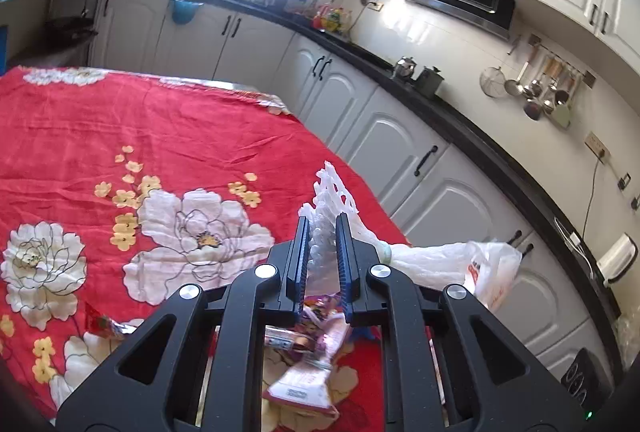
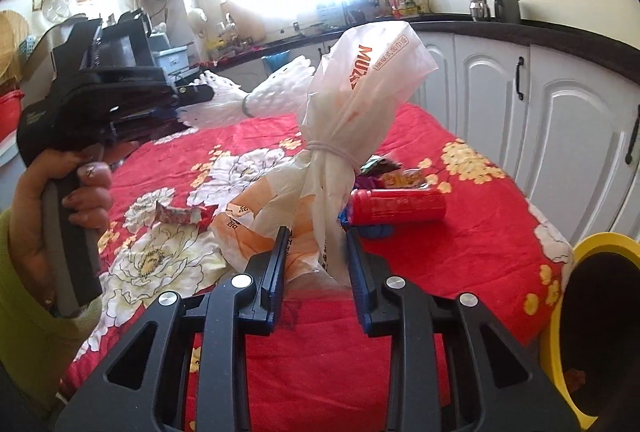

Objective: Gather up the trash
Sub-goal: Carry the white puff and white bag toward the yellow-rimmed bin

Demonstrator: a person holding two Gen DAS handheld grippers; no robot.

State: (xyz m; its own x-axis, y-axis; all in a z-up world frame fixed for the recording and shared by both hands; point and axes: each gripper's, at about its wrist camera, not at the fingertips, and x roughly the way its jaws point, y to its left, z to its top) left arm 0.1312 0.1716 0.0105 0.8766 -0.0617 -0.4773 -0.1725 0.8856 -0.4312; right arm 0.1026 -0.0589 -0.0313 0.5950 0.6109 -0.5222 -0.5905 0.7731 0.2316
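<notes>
Your left gripper (image 1: pixel 323 228) jaws clamp the white textured plastic (image 1: pixel 330 200); your right gripper (image 2: pixel 316 244) jaws pinch the tied bag (image 2: pixel 344 136) below its knot. Thin film may slip, dropping it short of the yellow bin (image 2: pixel 560 312) right of the jaws.

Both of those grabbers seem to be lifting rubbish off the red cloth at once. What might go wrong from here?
The left hand-held gripper pinches only one end of the white foam net, which could slip free. The right hand-held gripper holds a thin strip of the tied plastic bag, which may tear or swing. A swinging bag could knock the red can, lying on its side, and set it rolling.
</notes>
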